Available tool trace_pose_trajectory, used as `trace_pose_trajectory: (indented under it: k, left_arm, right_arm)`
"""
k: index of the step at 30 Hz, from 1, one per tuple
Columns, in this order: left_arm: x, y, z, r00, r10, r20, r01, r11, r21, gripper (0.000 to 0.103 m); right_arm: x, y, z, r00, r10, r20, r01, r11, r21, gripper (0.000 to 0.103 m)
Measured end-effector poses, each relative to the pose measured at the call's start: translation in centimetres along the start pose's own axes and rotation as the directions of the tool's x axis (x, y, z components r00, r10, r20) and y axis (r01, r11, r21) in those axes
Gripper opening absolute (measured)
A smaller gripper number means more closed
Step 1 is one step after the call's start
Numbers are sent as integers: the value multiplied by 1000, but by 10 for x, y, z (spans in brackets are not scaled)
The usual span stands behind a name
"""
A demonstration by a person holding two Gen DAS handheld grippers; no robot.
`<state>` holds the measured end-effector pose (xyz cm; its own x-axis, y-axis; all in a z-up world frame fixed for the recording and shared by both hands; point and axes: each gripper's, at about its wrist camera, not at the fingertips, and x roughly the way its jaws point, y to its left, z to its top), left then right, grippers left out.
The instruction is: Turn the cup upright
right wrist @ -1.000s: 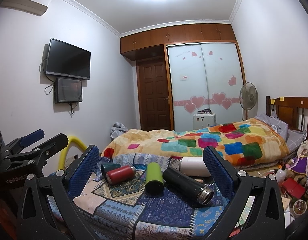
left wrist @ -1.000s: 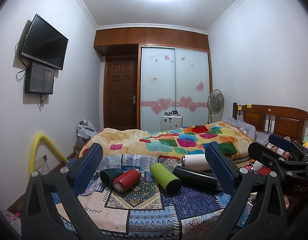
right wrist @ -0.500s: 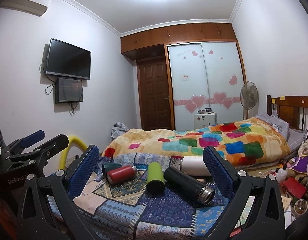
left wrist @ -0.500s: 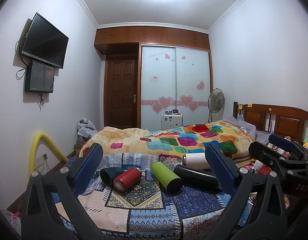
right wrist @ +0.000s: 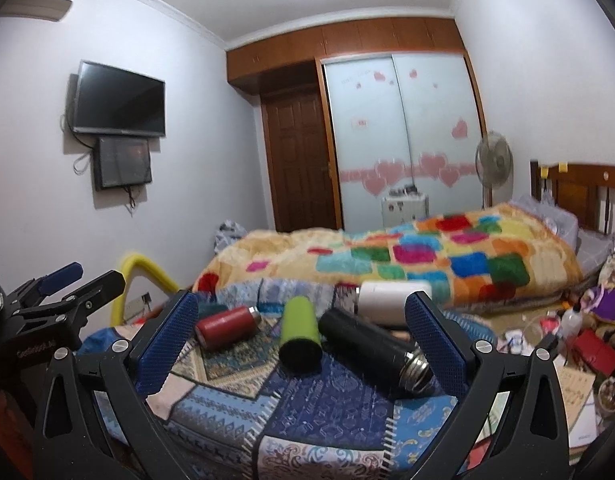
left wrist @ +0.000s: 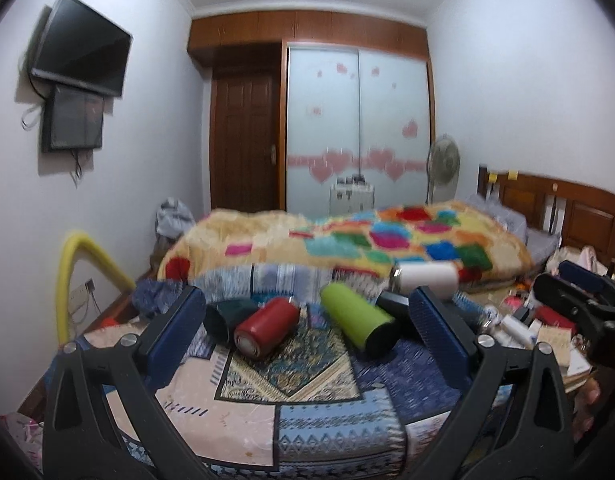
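Several cups lie on their sides on a patterned cloth point(left wrist: 291, 380): a dark green cup point(left wrist: 227, 316), a red cup point(left wrist: 267, 328), a lime green cup point(left wrist: 357, 322), a black flask point(right wrist: 371, 346) and a white cup point(left wrist: 425, 278). My left gripper point(left wrist: 303, 340) is open and empty, in front of the red and lime cups. My right gripper point(right wrist: 299, 344) is open and empty, in front of the lime cup point(right wrist: 299, 336) and the black flask. The red cup point(right wrist: 225, 326) and white cup point(right wrist: 391, 300) also show in the right wrist view.
A bed with a colourful quilt point(left wrist: 367, 240) lies behind the cloth. A yellow tube point(left wrist: 73, 276) stands at the left wall. Clutter point(right wrist: 579, 332) lies on the floor at the right. A fan point(right wrist: 493, 164) stands by the wardrobe.
Both grippers have moved forward and tilted down toward the cups, which now look larger and lower in view. The cups have not moved. Both stay open.
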<state>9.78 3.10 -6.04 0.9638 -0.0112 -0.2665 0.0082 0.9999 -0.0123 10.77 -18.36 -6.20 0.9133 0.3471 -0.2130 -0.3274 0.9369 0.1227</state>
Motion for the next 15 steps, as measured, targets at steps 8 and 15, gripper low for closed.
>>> trace_pose_trajectory:
  k: [8,15]
  left_arm:
    - [102,34,-19,968,-16,-249,22,999,24,74]
    - [176,50,-33,925,-8,-379,38,997,70,66]
  right_arm:
    - [54,-21,-22,989,-41,-144,41,999,-2,103]
    - [83,-30,-26,980,-51,-194,47,999,-28,103]
